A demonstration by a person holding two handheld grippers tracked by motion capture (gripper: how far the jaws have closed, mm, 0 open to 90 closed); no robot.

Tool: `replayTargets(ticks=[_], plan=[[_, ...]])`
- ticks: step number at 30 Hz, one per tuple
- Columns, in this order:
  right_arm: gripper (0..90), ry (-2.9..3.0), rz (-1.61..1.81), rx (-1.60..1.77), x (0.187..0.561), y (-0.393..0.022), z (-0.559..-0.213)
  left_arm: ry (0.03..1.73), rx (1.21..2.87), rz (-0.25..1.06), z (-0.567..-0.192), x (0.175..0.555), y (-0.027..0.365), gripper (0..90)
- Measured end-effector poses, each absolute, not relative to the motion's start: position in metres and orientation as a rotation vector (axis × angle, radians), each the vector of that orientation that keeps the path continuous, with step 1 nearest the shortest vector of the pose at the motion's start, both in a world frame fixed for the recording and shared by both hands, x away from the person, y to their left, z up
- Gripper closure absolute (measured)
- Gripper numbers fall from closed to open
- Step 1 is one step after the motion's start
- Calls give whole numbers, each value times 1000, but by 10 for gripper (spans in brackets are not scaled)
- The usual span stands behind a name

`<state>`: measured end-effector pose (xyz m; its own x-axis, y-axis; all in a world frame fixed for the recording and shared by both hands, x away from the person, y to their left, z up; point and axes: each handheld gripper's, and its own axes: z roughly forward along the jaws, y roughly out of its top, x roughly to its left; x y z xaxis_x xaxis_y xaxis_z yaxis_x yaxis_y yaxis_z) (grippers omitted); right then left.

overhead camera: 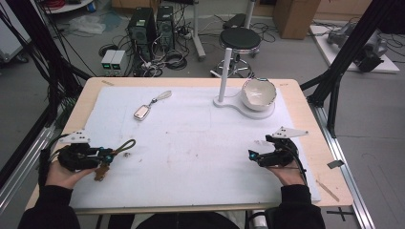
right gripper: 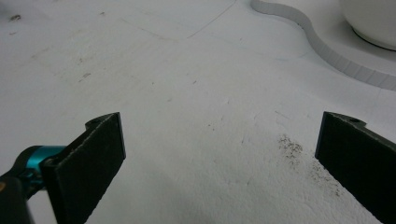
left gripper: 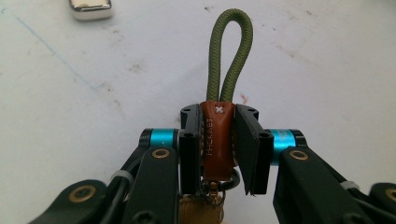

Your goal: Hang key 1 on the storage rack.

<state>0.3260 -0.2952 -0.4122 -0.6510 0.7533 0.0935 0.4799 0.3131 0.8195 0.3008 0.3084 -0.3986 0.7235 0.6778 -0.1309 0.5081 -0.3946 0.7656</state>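
My left gripper (left gripper: pixel 219 140) is shut on a keychain: its pads pinch the brown leather tab (left gripper: pixel 215 135), and an olive cord loop (left gripper: pixel 231 51) sticks out past the tips. A brass piece hangs below the tab. In the high view this gripper (overhead camera: pixel 107 156) is at the mat's left front, a little above the surface, and the cord loop (overhead camera: pixel 125 145) points right and away. My right gripper (overhead camera: pixel 251 155) rests at the right front. Its jaws (right gripper: pixel 219 140) stand wide open over bare mat with nothing between them.
A silver tag with a pale strap (overhead camera: pixel 143 111) lies on the white mat (overhead camera: pixel 191 143) at the back left; its silver tag (left gripper: pixel 91 7) is ahead of the left gripper. A white bowl (overhead camera: pixel 259 93) sits on a white base (right gripper: pixel 327 51) with an upright post (overhead camera: pixel 225 71) at the back right.
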Motion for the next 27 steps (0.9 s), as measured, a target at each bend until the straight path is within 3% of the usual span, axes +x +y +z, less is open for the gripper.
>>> replayTargets(ticks=[27], plan=[[6,2220,1338,1149,328,-306,-411,811,2013,363,-342,363,244,722]])
